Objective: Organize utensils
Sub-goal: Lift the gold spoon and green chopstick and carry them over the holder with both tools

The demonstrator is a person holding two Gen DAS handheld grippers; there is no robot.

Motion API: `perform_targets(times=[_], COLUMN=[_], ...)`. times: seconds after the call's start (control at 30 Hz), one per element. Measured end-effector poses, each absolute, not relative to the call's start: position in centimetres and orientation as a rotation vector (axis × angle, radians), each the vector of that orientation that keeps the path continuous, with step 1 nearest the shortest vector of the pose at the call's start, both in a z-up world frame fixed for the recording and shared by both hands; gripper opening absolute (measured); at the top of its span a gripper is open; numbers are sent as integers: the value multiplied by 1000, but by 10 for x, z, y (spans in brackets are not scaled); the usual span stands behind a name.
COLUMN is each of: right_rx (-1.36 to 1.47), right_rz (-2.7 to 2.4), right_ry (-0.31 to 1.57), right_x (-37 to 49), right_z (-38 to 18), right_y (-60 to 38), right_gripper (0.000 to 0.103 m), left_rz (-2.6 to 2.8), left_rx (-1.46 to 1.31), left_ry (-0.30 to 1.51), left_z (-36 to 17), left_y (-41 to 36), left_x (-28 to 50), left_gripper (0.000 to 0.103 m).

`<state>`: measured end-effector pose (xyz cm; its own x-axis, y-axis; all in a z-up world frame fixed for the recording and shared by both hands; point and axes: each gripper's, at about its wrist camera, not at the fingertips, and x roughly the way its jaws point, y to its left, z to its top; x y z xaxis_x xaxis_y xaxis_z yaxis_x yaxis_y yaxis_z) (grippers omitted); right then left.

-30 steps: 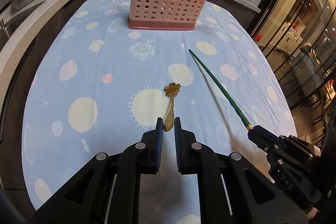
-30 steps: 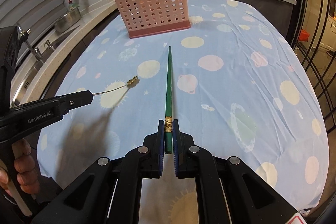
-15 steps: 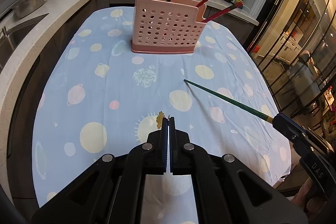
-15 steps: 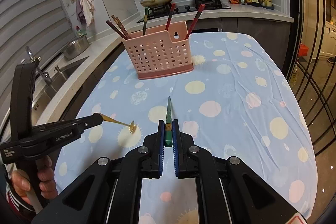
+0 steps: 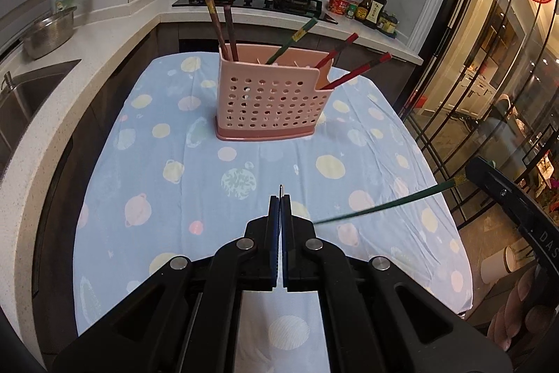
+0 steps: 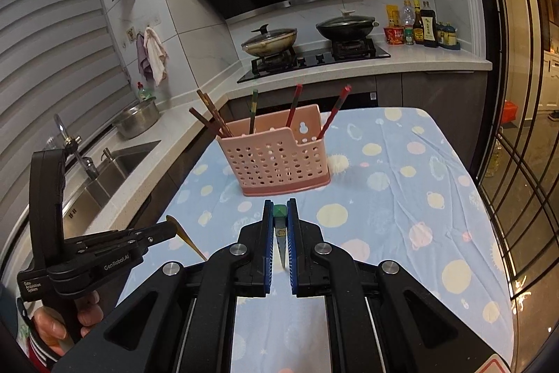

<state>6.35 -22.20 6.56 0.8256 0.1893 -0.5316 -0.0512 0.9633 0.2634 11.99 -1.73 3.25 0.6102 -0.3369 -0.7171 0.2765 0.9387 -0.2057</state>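
Kitchen counters, a sink and a stove wrap around the far side, and below both my claws spreads the blue planet-print tablecloth [image 5: 146, 163]. Straight ahead of both claws, well apart from them, stands the pink holder [image 5: 270, 105], upright, with 5 chopsticks already leaning in it: 2 brown at its left end, 1 green near the middle, 2 red toward the right.

My right claw [image 6: 280, 215] is clamped narrow on the green chopstick [image 5: 377, 208]. From the left camera its long axis runs crosswise, gold-banded end at the claw, thin tip pointing toward my left claw, not toward the holder. I judge it has to swing tip-down before it can drop in beside the other green one.

My left claw [image 5: 280, 198] is pinched fully together on the small gold spoon [image 6: 183, 235]; only its thin edge shows past the tips, while the right camera shows it slanting down from the claw. Neither claw looks clearly nearer to the holder.
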Motion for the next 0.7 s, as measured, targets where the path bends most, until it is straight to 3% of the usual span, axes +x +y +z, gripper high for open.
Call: perform_targets(times=[0.7], right_rx=[276], right_rz=[142], right_ry=[262], right_x=[174], right_z=[205], right_y=[-233], right_gripper=[7], left_rz=[-349], left_rx=[-66], left_ry=[600], left_z=[150], left_y=[-22], left_x=[228], left_gripper=[0])
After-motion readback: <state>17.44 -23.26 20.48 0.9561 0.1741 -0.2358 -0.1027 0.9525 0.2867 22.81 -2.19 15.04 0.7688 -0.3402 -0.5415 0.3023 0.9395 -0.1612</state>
